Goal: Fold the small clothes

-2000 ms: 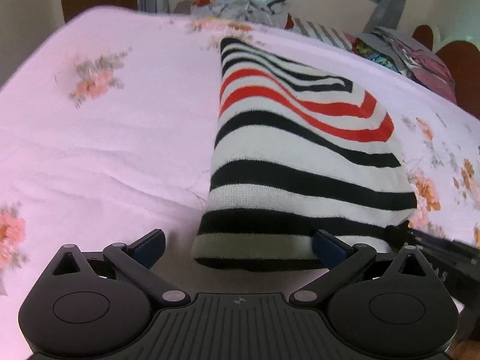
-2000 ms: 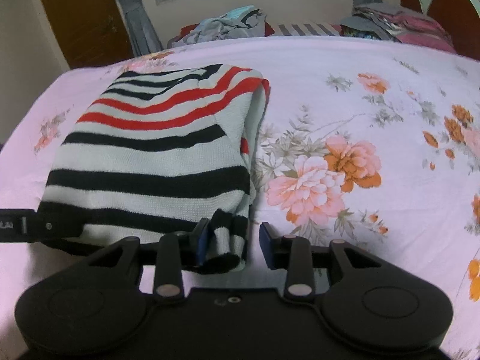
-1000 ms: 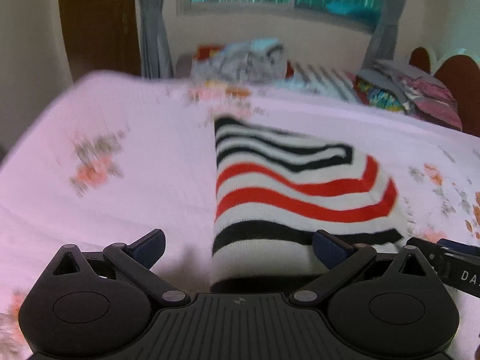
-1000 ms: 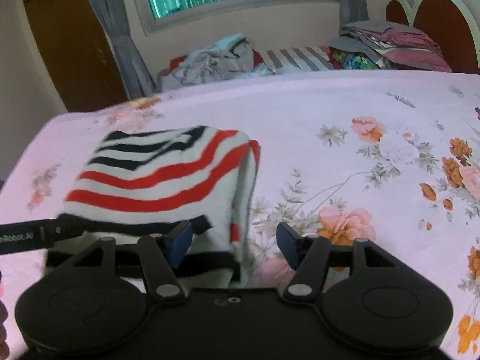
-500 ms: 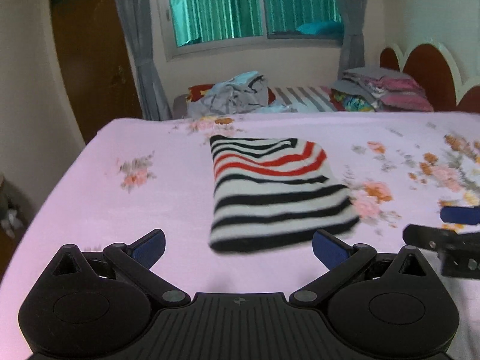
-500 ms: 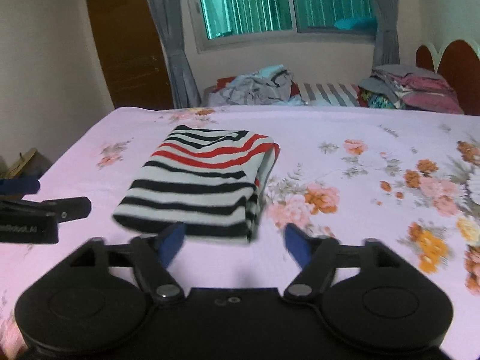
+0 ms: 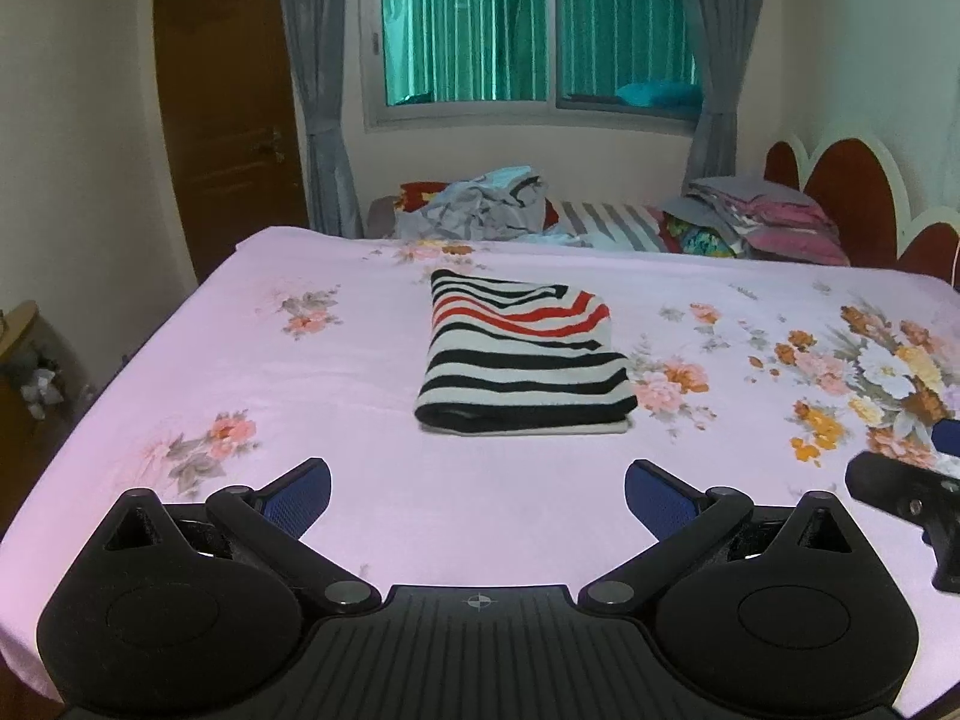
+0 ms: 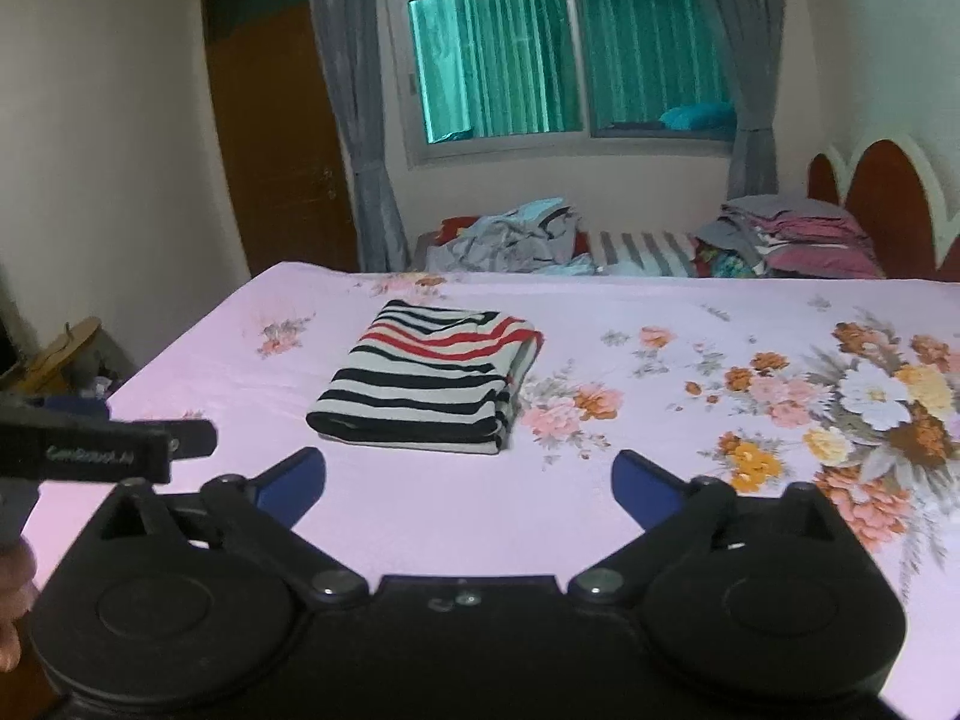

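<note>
A folded striped garment [image 7: 522, 360] in white, black and red lies flat on the pink floral bedsheet [image 7: 240, 360], near the middle of the bed. It shows too in the right wrist view as the same striped garment [image 8: 429, 390]. My left gripper [image 7: 477, 495] hangs open well short of it, with nothing between its blue pads. My right gripper [image 8: 468, 483] is wide and still opening, with only bare sheet between its pads. Each gripper appears at the edge of the other's view.
A heap of loose clothes [image 7: 480, 207] and a stack of folded clothes [image 7: 756, 219] sit beyond the far edge of the bed. A brown door [image 7: 228, 108] and a curtained window [image 7: 540, 30] stand behind. The headboard [image 7: 852, 192] is at the right.
Both grippers have let go of the striped garment and drawn back and up from it. It now lies small and flat on the sheet. The right jaws have spread wider.
</note>
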Demonstrator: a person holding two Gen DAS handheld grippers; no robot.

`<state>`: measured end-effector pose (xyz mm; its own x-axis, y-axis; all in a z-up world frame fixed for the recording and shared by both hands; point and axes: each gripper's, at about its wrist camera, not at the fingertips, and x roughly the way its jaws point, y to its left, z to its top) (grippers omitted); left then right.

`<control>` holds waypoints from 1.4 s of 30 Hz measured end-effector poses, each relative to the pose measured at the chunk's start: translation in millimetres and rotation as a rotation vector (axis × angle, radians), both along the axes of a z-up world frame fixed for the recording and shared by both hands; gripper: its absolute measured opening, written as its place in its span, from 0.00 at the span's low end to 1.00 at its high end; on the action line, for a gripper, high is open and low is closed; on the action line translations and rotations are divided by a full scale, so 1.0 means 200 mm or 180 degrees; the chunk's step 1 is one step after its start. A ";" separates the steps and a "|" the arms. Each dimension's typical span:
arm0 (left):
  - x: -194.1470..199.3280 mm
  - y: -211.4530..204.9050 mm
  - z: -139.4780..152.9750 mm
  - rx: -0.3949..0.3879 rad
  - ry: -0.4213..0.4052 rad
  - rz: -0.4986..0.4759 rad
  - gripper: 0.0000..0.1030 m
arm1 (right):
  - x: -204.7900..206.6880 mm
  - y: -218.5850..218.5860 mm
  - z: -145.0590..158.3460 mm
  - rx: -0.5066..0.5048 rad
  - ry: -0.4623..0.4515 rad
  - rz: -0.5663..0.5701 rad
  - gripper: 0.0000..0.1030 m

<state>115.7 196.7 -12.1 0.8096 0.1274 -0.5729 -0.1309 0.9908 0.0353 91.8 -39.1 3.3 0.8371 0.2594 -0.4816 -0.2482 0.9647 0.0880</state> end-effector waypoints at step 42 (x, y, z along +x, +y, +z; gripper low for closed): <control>-0.28 0.02 0.12 -0.0035 -0.0047 0.0191 1.00 | -0.21 0.04 0.10 -0.0023 -0.0277 -0.0096 1.00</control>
